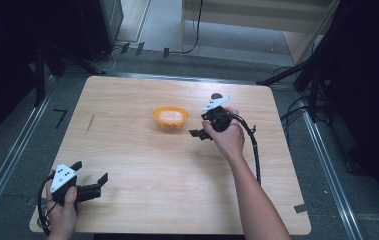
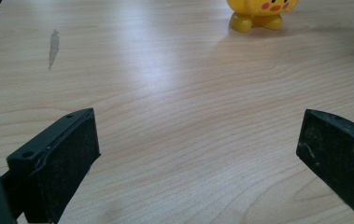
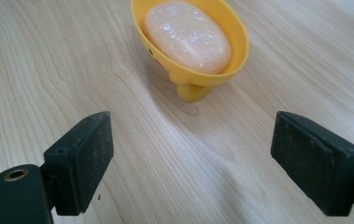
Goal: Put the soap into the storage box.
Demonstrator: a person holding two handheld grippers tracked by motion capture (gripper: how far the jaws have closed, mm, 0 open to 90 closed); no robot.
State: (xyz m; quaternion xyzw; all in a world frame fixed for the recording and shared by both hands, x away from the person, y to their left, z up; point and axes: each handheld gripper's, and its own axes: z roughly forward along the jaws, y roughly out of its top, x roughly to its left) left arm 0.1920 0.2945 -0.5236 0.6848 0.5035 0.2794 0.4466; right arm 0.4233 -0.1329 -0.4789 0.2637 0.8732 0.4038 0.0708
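Right gripper (image 1: pixel 200 133) hangs over the table (image 1: pixel 142 165) just beside the yellow soap dish (image 1: pixel 170 116), jaws spread wide with nothing between them. In the right gripper view (image 3: pixel 191 163) the dish (image 3: pixel 198 60) sits ahead of the jaw tips, slightly left of the centre line between the two black pads (image 3: pixel 88 158), well clear of both; bare wood fills the gap between the pads. Dish and gripper are near but not touching. The soap (image 3: pixel 186 35) lies inside the dish: a pale peach oval bar, rounded edges, whitish flecks on its top face, filling most of the bowl. The dish is bright yellow, oval, with a flared rim, standing on short stubby feet; one foot shows beneath the near rim, casting a small shadow on the wood. Left gripper (image 1: pixel 91 184) rests low at the near left corner of the table, held in the left hand (image 1: pixel 63 210), well apart from the dish. Its jaws are also wide apart and empty. In the left gripper view (image 2: pixel 198 154) the dish (image 2: pixel 258 11) stands far ahead and to the right of the centre line, cut off by the top edge; two yellow feet and pink-red spots on its side show there. A faint grey smear (image 2: pixel 53 46) marks the wood ahead of the left jaw. The right hand (image 1: pixel 229 137) grips the right gripper from behind, with the cable (image 1: pixel 254 150) trailing back along the forearm.
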